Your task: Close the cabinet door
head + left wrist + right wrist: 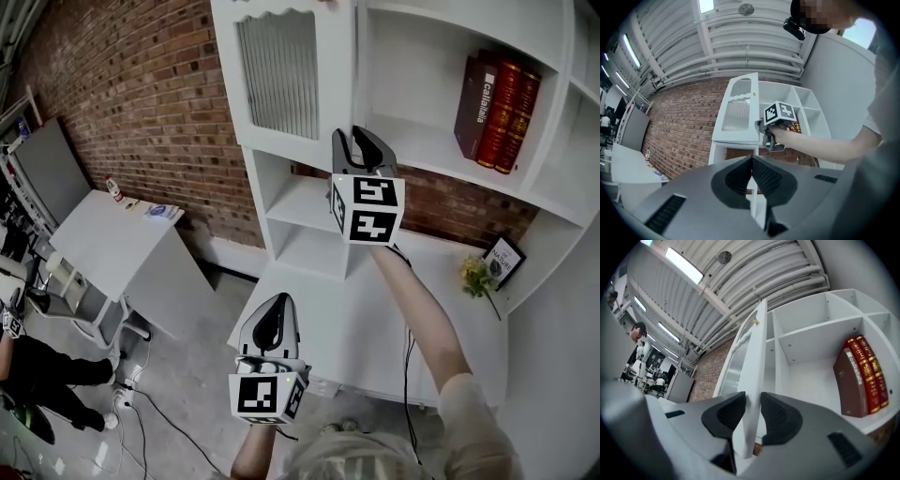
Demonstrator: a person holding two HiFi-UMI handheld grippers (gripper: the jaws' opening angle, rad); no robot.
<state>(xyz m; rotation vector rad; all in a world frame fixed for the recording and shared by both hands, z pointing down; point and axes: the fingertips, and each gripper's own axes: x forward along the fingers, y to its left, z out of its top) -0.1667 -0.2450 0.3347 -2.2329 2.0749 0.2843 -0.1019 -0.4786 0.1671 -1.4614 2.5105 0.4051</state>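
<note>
The white cabinet door (281, 75), with a ribbed glass panel, stands at the upper left of the white shelf unit (412, 66), almost flush with its front. My right gripper (361, 141) is raised to the door's free edge. In the right gripper view the door (752, 366) is seen edge-on between the jaws of the right gripper (753, 404); both pads look to touch it, and a narrow gap shows between door and cabinet. My left gripper (267, 342) hangs lower, in front of the desk, shut with nothing in it (752, 161). From it I see the door (738, 112) and the right gripper (771, 138).
Three dark red books (497, 103) stand in the upper right shelf bay. A framed card (503, 260) and yellow flowers (478, 277) sit on the white desk top (319, 328). A brick wall (141, 94), a grey table (103, 239) and a seated person (37, 375) are at the left.
</note>
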